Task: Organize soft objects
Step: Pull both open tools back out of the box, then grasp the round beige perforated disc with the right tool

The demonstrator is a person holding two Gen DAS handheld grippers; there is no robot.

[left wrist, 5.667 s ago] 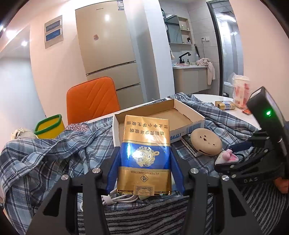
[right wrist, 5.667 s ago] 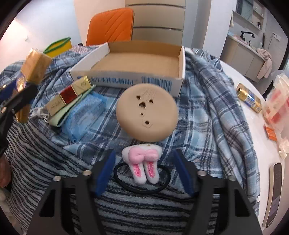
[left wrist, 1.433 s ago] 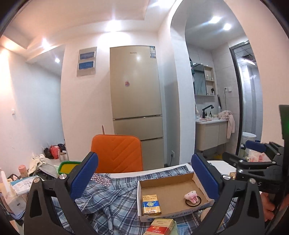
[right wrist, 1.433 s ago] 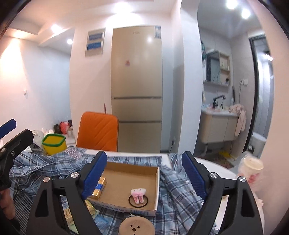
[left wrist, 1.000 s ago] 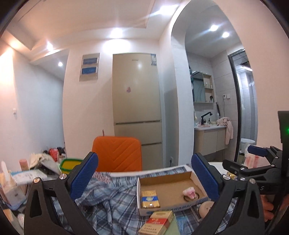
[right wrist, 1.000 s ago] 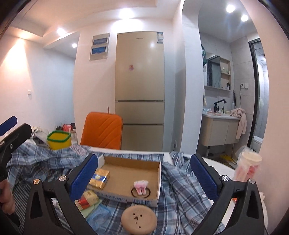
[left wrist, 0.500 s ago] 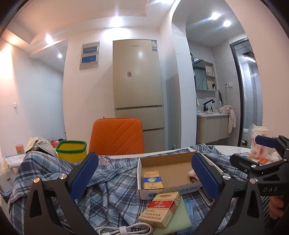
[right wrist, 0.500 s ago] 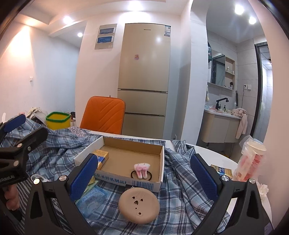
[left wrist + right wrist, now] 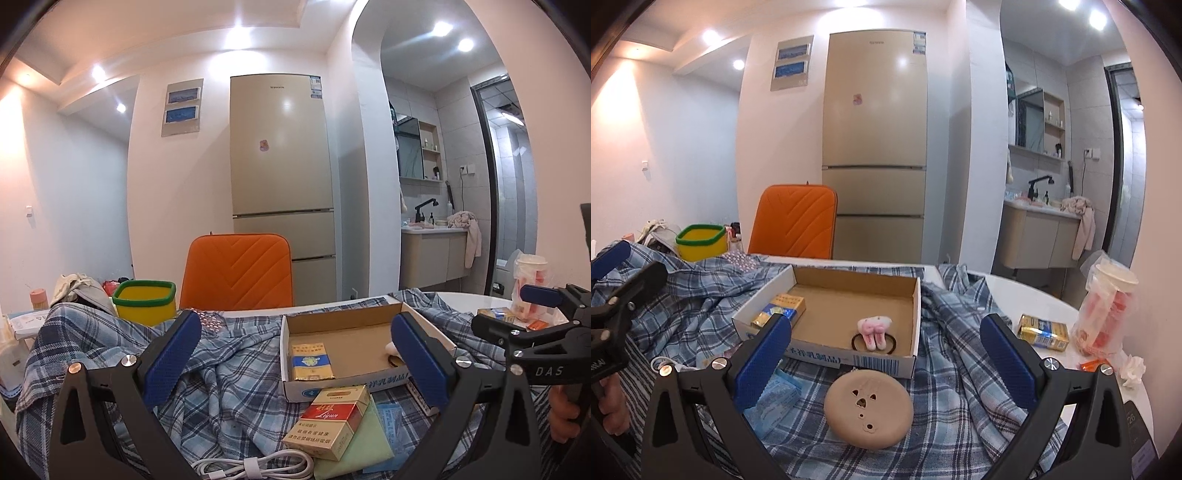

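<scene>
A shallow cardboard box (image 9: 912, 314) (image 9: 286, 354) lies on a blue plaid cloth (image 9: 701, 295). Inside it are a blue and gold cigarette pack (image 9: 311, 362) (image 9: 779, 308) at the left and a pink plush hair tie (image 9: 873, 332) at the right. In front of the box sit a round tan pad (image 9: 868, 410), a red and gold cigarette pack (image 9: 330, 421) on a green cloth (image 9: 360, 450), and a blue packet (image 9: 775, 398). My left gripper (image 9: 295, 365) is open and empty, above the red pack. My right gripper (image 9: 884, 363) is open and empty, above the tan pad.
A white cable (image 9: 255, 467) lies at the near edge. An orange chair (image 9: 236, 273) and a yellow bin (image 9: 144, 301) stand behind the table. On the right, the bare white tabletop (image 9: 1027, 295) holds a gold pack (image 9: 1041, 332), a bagged cup (image 9: 1108, 306), a crumpled tissue (image 9: 1132, 369) and a phone (image 9: 1141, 439).
Both grippers let go of the blue-gold pack and the hair tie into the box, rose high and back, and have now come down toward the table, still open.
</scene>
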